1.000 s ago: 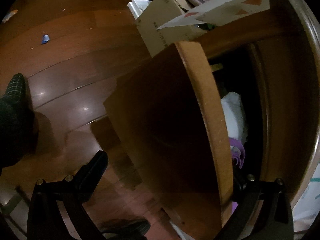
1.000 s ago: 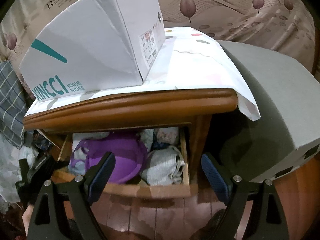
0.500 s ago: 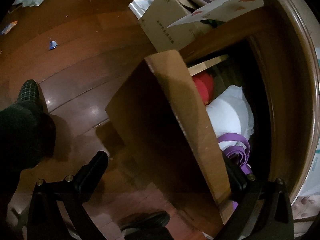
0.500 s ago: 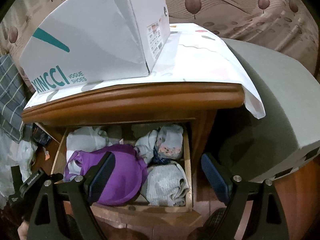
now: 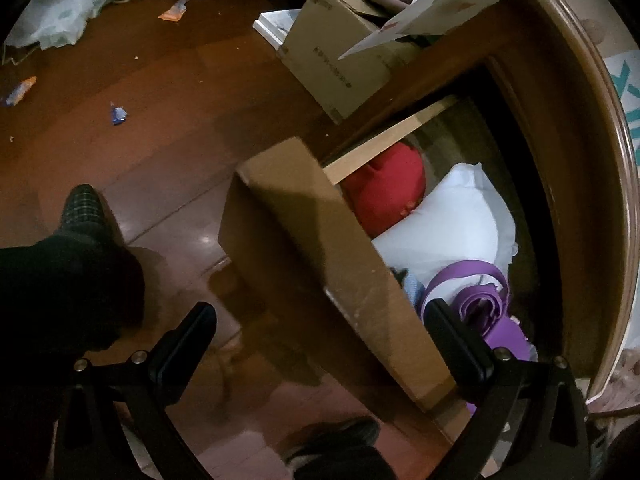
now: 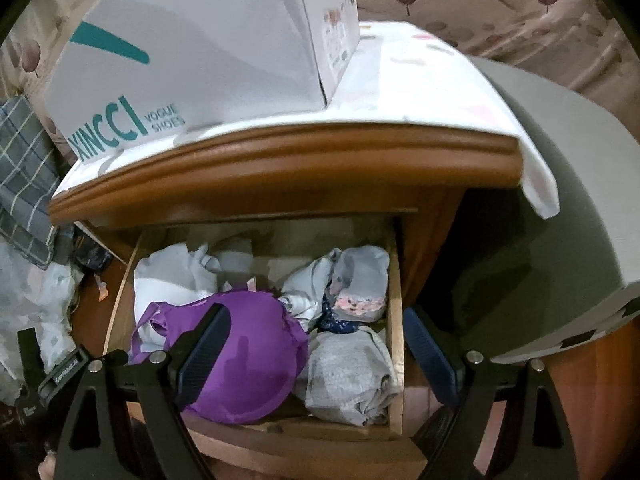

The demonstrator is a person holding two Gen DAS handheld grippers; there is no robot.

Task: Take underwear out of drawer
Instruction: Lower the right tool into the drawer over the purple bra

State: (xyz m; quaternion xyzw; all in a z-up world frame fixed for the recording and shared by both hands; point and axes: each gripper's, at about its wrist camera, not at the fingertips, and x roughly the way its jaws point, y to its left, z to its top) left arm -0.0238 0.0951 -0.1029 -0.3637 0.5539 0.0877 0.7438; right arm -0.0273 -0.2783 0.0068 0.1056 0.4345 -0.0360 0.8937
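The wooden drawer of the nightstand stands pulled out. It holds a purple bra, white garments, grey folded underwear and a small grey piece with pink print. My right gripper is open and empty, hovering just above the drawer's front. My left gripper is open, its fingers straddling the drawer front panel; one finger is inside by the purple bra. A red item and white garment lie further in.
A white shoe box sits on the nightstand's paper-covered top. A grey bed edge lies to the right. A cardboard box and litter are on the wooden floor. My slippered foot stands left.
The drawer has slid further out, showing more clothes, including the red item. My right gripper has moved closer and lower over the drawer.
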